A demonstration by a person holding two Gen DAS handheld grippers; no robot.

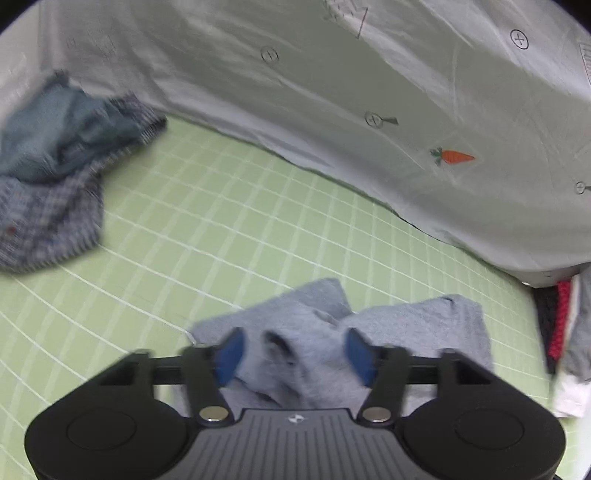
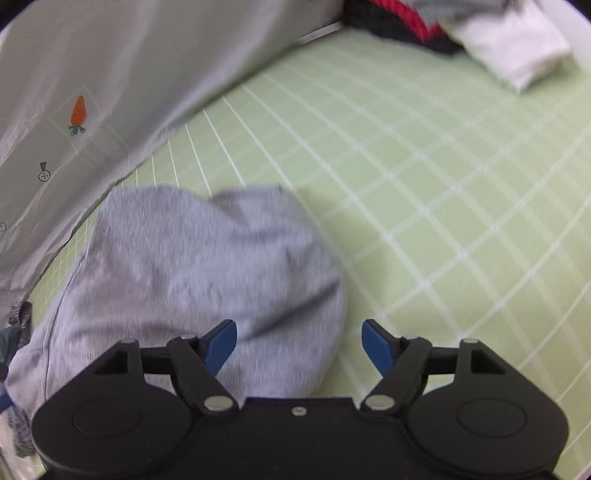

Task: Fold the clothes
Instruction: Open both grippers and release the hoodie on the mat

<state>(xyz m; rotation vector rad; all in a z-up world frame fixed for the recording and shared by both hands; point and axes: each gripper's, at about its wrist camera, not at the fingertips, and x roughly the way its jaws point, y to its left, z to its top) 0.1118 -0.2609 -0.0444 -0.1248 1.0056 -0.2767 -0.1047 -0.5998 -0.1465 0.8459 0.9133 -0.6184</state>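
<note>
A light grey-blue garment (image 1: 332, 332) lies crumpled on the green gridded sheet (image 1: 221, 221). My left gripper (image 1: 293, 356) hovers over it, open, its blue pads (image 1: 231, 354) standing apart with cloth below and between them but not pinched. In the right wrist view the same grey garment (image 2: 199, 266) spreads in a rounded heap at the left. My right gripper (image 2: 299, 347) is open over the garment's right edge; the left pad is above cloth, the right pad (image 2: 376, 347) above bare sheet.
A pile of blue and plaid clothes (image 1: 62, 177) lies at the far left. A pale grey cover with a carrot print (image 1: 452, 157) rises along the back. Black, red and white clothes (image 2: 461, 33) are stacked at the far right corner.
</note>
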